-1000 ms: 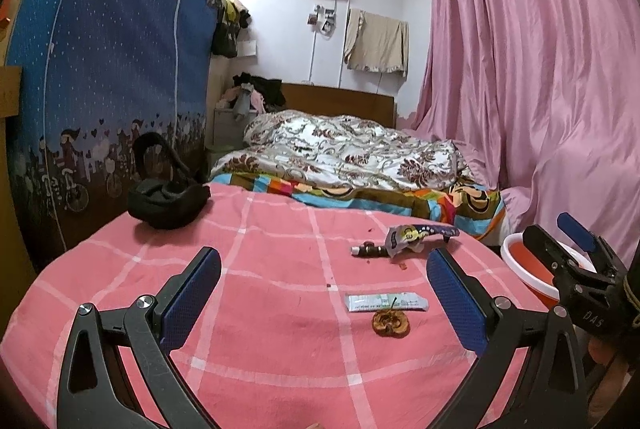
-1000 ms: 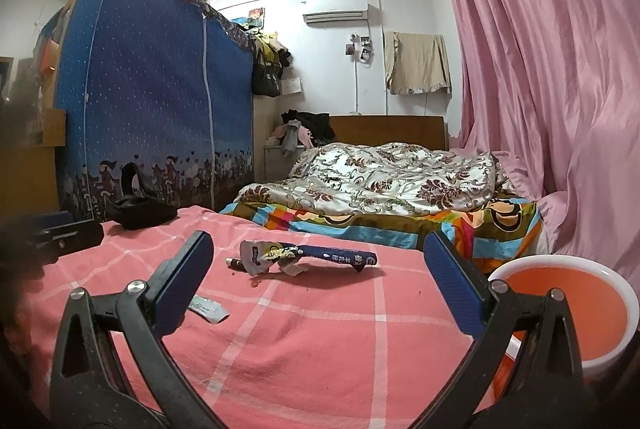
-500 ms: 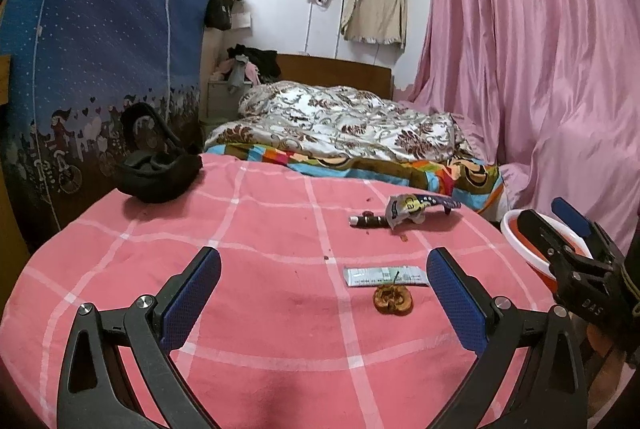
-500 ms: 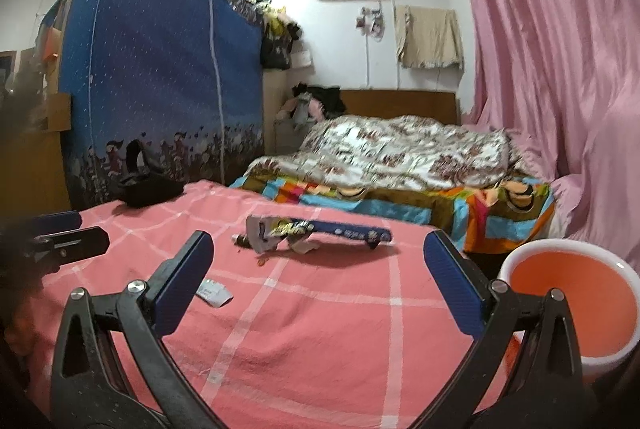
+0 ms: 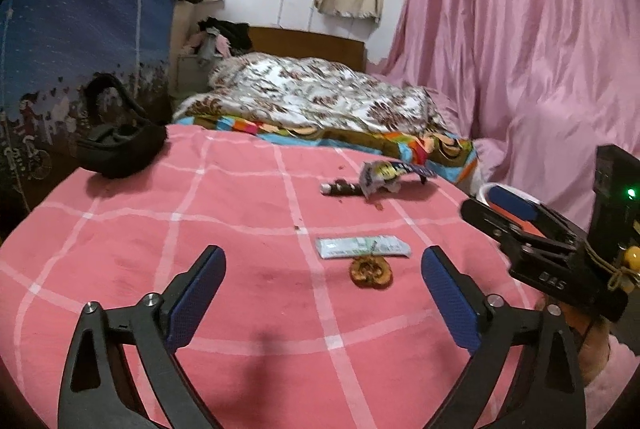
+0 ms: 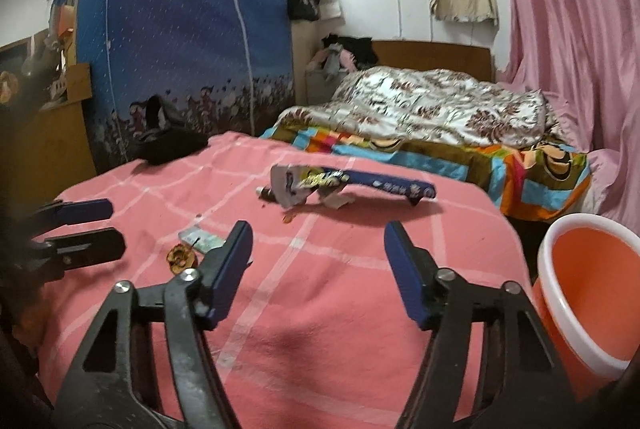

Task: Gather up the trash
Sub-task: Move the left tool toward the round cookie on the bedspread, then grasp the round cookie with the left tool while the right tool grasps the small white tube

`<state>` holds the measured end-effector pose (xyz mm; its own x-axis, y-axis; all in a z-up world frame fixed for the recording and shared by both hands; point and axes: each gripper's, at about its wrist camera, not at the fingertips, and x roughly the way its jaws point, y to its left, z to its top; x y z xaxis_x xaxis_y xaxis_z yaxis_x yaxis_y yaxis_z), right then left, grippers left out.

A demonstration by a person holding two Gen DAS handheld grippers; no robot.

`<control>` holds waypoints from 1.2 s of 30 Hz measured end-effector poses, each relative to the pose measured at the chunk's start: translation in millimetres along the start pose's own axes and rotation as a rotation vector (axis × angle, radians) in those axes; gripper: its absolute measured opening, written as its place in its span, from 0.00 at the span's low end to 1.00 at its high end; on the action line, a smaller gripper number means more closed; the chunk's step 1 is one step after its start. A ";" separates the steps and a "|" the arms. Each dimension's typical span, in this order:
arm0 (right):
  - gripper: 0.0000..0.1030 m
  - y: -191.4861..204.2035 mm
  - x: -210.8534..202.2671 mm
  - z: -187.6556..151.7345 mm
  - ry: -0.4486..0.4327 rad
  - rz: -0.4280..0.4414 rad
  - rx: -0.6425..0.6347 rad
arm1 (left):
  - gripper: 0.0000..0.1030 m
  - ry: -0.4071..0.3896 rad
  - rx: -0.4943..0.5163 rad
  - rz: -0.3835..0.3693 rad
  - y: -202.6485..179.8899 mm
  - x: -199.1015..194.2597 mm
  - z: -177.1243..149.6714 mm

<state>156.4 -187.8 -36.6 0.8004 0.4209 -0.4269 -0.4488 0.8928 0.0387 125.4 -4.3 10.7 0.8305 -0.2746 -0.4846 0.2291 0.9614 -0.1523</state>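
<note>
— Pink checked blanket: blue wrapper at far edge, white packet and fruit core nearer.
— Left gripper wide, empty; right gripper likewise — orange bin beside.

2 wrappers, 1 fruit core, 1 bucket.

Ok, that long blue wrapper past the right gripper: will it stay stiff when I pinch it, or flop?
The long blue wrapper will likely flop: it looks like thin film, torn open and crumpled at its left end. It arches off the pink cloth with a shadow beneath, so it is probably light and may skid if nudged. A dark piece pokes out of it and could drop.
</note>
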 end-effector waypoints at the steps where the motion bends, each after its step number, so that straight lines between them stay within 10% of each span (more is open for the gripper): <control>1: 0.66 0.8 1.4 -0.1 0.007 0.004 -0.004 | 0.88 0.013 0.004 -0.012 -0.9 2.2 -0.6; 8: 0.62 1.8 10.1 -0.2 0.048 0.023 -0.005 | 0.60 0.124 0.020 -0.078 -7.1 21.6 0.1; 28: 0.62 -1.5 16.0 1.6 0.085 0.041 0.017 | 0.54 0.207 0.028 -0.116 -17.8 46.5 6.9; 31: 0.61 -1.9 18.1 1.5 0.093 0.052 0.022 | 0.33 0.242 0.036 -0.118 -20.2 53.8 6.3; 36: 0.61 0.5 27.3 4.8 0.127 0.109 0.034 | 0.25 0.257 0.032 -0.114 -19.9 59.0 7.0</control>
<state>180.0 -175.2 -43.9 0.6899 0.4942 -0.5289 -0.5150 0.8486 0.1213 173.3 -39.5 -8.8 0.6432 -0.3720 -0.6693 0.3331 0.9230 -0.1929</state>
